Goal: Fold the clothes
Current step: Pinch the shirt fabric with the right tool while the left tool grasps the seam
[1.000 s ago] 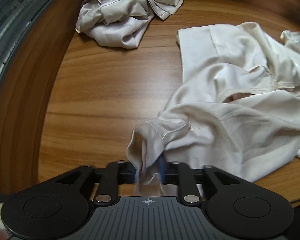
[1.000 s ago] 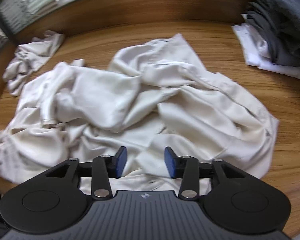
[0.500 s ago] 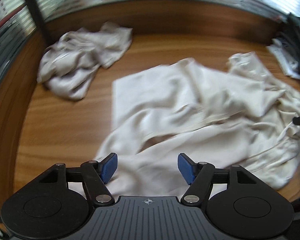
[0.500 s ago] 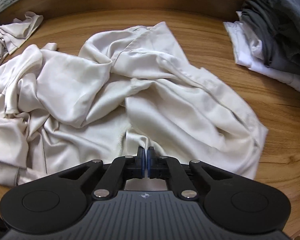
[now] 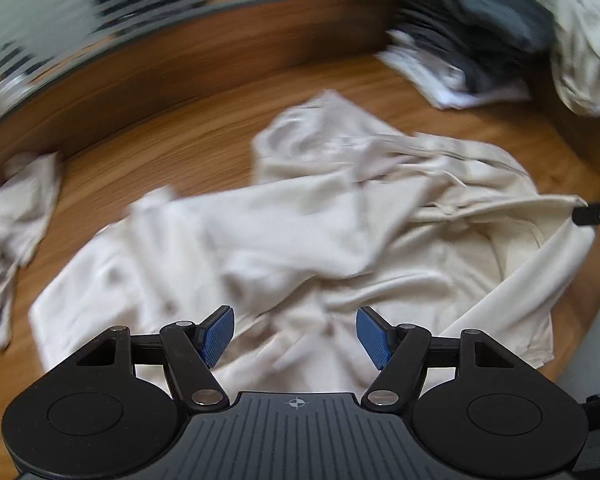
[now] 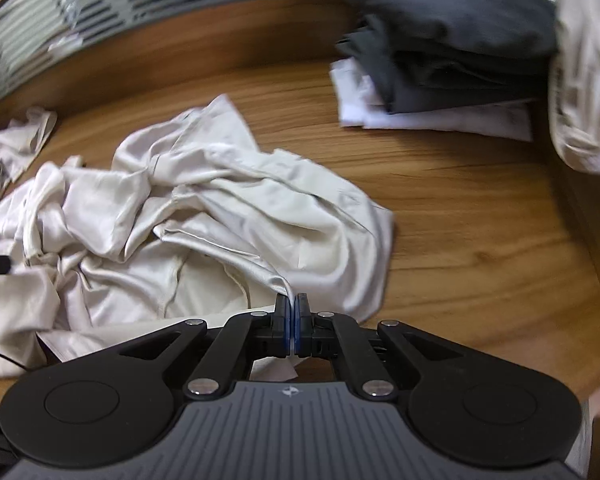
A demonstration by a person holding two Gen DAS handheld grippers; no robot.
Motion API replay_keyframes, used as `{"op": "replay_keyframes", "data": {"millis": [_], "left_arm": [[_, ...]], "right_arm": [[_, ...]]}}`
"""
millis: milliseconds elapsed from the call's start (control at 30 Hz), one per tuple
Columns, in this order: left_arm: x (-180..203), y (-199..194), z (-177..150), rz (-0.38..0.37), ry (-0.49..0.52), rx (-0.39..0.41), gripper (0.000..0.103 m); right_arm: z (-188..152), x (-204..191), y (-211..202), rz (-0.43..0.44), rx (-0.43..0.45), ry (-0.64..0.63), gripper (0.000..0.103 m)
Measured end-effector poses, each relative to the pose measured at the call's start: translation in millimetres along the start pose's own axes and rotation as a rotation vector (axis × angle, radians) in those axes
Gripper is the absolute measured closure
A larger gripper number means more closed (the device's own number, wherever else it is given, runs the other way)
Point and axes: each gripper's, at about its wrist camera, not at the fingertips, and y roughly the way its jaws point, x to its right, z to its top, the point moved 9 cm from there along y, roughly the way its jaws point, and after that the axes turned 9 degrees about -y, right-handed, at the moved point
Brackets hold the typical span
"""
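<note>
My right tongs (image 6: pixel 292 320) pinch a fold of the cream garment (image 6: pixel 204 216).

The blue pads are pressed together with a thin edge of the cloth caught between them, and the rest of the garment lies crumpled to the left on the wooden surface (image 6: pixel 460 216). Far right sits a stack of dark grey clothes (image 6: pixel 452 32) on white ones (image 6: pixel 440 116). A second pale crumpled cloth (image 6: pixel 16 140) lies far left.

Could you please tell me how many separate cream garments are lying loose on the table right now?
2: the big garment mid-table, pinched by the right gripper, and a small crumpled one at far left. More may be hidden in the stack.
</note>
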Motion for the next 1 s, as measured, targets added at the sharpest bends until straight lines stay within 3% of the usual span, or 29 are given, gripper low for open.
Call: {"op": "replay_keyframes", "data": {"millis": [267,433,533,600,667,767,1000], "left_arm": [[84.2,38.1,17.3,-0.095,0.207,-0.014,0.033],[130.9,57.6,28.6,-0.145,0.255,0.003,0.033],[143.6,71.9,36.6,-0.131,0.265,0.009,0.033],[144.4,76.2,45.5,-0.127,0.248,0.023,0.041],[144.6,79.7,54.3,-0.129,0.226,0.032,0.07],[140.8,73.2,65.8,-0.167,0.167,0.043,0.093],[127.5,40.8,78.2,-0.148,0.124,0.05,0.098]], "right_arm": [[7.7,9.9,-34.0,0.021,0.083,0.047,0.101],[17.5,11.2,-52.3,0.055,0.127,0.055,0.101],[22.0,9.5,-59.3,0.074,0.145,0.039,0.101],[23.5,9.1,-63.1,0.08,0.152,0.023,0.101],[24.2,9.5,-66.1,0.083,0.157,0.008,0.101],[23.2,14.4,-66.3,0.077,0.157,-0.003,0.101],[33.1,26.3,-48.8,0.064,0.154,-0.036,0.101]]}}
